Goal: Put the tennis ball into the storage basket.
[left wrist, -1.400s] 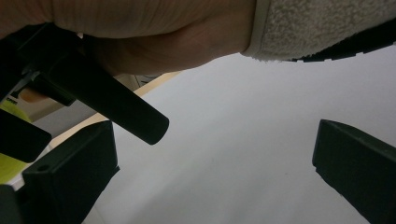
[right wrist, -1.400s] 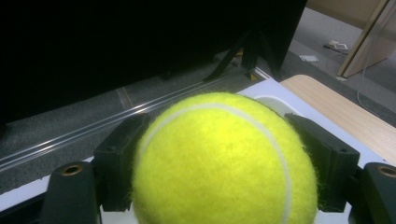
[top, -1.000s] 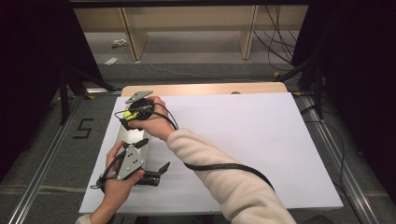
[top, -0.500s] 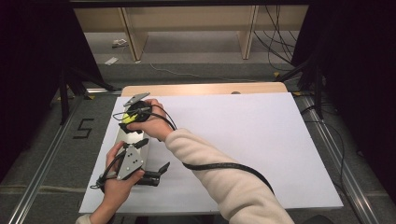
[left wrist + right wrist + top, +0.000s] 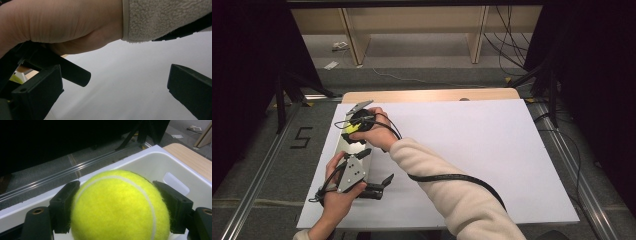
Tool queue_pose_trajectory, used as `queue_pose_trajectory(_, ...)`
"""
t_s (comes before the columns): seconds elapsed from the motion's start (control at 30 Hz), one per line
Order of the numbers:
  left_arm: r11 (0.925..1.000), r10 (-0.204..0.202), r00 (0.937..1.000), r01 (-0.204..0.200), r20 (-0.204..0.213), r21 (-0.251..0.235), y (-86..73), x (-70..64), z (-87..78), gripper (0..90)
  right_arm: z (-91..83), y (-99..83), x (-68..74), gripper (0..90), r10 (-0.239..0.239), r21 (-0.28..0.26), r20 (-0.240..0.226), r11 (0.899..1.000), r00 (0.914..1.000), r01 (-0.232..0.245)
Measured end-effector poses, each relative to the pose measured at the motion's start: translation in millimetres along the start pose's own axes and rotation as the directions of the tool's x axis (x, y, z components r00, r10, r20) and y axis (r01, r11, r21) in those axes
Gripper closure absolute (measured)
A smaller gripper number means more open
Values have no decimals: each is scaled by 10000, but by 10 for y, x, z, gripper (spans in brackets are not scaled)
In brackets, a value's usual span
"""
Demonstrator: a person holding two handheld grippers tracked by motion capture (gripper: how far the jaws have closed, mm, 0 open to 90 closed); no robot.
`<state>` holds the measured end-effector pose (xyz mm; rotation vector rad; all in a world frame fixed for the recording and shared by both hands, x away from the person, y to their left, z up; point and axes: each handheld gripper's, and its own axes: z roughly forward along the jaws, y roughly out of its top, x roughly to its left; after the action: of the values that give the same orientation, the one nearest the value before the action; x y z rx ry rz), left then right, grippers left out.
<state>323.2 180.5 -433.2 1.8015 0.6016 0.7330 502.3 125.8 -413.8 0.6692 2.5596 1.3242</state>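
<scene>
A yellow tennis ball (image 5: 117, 207) sits squeezed between the two black jaws of my right gripper (image 5: 117, 212), just above a white bin (image 5: 150, 165). In the high view the right hand reaches across to the table's left side, and the right gripper (image 5: 354, 130) holds the ball (image 5: 351, 128) over the far end of the bin (image 5: 341, 146). My left gripper (image 5: 376, 166) lies near the front left, beside the bin, with its jaws wide apart and nothing between them. In the left gripper view (image 5: 112, 90) the right wrist and cream sleeve (image 5: 165, 17) pass overhead.
A white sheet (image 5: 472, 150) covers the table, with a strip of bare wood (image 5: 432, 95) at the far edge. Metal rails (image 5: 257, 175) run along both sides. The right gripper's black cable (image 5: 452, 178) trails across the sheet. Wooden shelving (image 5: 412, 20) stands beyond the table.
The right gripper has shifted a little nearer and lower with the ball, over the bin. The left gripper has stayed put.
</scene>
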Motion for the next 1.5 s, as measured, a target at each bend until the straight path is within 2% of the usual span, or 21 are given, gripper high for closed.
queue_pose_trajectory(0.3, 10000, 6, 10000, -6, 3, -5, 2, -2, 0, 0, 45, -36, -3, 257, 70, 216, -9, 9997, 10000, -69)
queue_pose_trajectory(1.07, 10000, -13, 10000, 13, 15, 19, -3, 0, 4, 0, 110, -73, 14, 254, 5, 283, -58, 9996, 10000, -3)
queue_pose_trajectory(1.17, 10000, -16, 10000, 16, 13, 18, -3, 1, 3, 0, 112, -73, 14, 237, 14, 244, -88, 9997, 10000, -12)
queue_pose_trajectory(1.3, 10000, 3, 10000, -3, 26, 33, -3, -1, 6, 0, 88, -51, 7, 166, -94, 142, -50, 9999, 9999, 94)
queue_pose_trajectory(1.5, 10000, 12, 10000, -12, 31, 62, -5, 0, 8, 0, 41, -61, 8, 166, -114, -18, -72, 9999, 9999, 114)
